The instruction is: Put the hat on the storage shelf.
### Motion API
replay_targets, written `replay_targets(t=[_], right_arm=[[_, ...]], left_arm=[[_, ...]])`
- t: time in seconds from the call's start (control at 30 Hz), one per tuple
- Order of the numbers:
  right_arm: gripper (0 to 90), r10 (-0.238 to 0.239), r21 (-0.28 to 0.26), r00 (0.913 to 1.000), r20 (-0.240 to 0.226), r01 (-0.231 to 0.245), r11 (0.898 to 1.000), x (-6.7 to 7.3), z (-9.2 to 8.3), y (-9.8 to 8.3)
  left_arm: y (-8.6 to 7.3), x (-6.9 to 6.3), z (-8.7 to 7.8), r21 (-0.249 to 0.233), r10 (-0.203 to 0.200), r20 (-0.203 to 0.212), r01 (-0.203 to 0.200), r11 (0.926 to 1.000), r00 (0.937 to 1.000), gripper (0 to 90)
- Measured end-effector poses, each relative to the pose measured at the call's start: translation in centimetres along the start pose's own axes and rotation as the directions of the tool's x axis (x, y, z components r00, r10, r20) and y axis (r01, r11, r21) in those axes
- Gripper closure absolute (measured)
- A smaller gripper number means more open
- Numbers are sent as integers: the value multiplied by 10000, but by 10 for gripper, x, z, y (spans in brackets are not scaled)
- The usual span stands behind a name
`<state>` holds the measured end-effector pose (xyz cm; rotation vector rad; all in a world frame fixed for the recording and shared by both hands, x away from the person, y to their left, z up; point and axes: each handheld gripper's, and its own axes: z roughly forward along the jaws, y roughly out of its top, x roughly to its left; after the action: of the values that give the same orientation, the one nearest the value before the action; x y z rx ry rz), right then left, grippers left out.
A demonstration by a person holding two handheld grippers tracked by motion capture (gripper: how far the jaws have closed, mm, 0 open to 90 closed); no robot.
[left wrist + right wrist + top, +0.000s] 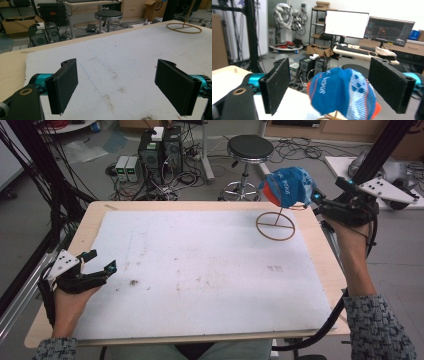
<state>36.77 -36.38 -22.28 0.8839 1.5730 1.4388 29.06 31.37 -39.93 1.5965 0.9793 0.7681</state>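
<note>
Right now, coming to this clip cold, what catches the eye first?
A blue and orange cap perched on a thin wooden stand at the table's far right corner. The right hand-held gripper sits just beside it, jaws open with the cap between them in its own view. The left hand-held gripper rests open at the near left over a stained white mat.

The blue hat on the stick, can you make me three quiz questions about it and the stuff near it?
1. True or false: the blue cap lies flat on the white mat.
2. The cap sits on a wooden stand. Its base is: A square, B ring, C star.
3. Which tool is beside the cap, its jaws open either side of it?

Key:
1. False, it is perched atop the stand.
2. B.
3. The right tool; the left tool rests open at the mat's near left edge.
</note>
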Motion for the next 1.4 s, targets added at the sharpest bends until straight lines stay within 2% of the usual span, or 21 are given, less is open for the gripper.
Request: replay_targets(t=[0.1, 0.27, 0.33, 0.53, 0.7, 0.93, 1.07, 1.27, 1.4], right_arm=[[127, 6, -327, 10000, -32, -7, 9995, 9, -8, -7], [123, 52, -639, 9999, -145, -61, 9979, 17, -16, -18], [121, 216, -855, 9995, -212, -233, 9961, 20, -20, -28], [120, 547, -845, 9979, -354, -575, 9948, 26, -25, -50], [120, 628, -858, 9970, -441, -664, 9941, 28, -29, -65], [111, 655, -442, 9962, -576, -681, 9967, 37, -31, -90], [109, 478, -207, 9965, -681, -493, 9986, 46, -28, -104], [109, 577, 522, 9935, -977, -528, 9972, 61, -21, -135], [109, 462, 1000, 9930, -1091, -353, 9944, 72, -16, -157]], left_arm=[[0, -1, 1, 15, 33, 25, -33, 10000, 10000, 189], [0, -1, 1, 13, 14, 35, -14, 10000, 10000, 189], [0, 0, 0, 13, -14, 14, 14, 10000, 10000, 189], [-1, 0, 0, 27, -24, -9, 24, 10000, 10000, 189], [-1, 1, 0, 23, -44, -30, 44, 10000, 10000, 189], [-2, 0, 3, 53, -13, -10, 13, 10000, 10000, 189], [-2, -1, 4, 74, 13, 54, -13, 10000, 10000, 188], [-2, 1, 5, 53, -42, 30, 42, 10000, 10000, 188], [-2, 1, 9, 77, -49, 32, 49, 10000, 10000, 188]])
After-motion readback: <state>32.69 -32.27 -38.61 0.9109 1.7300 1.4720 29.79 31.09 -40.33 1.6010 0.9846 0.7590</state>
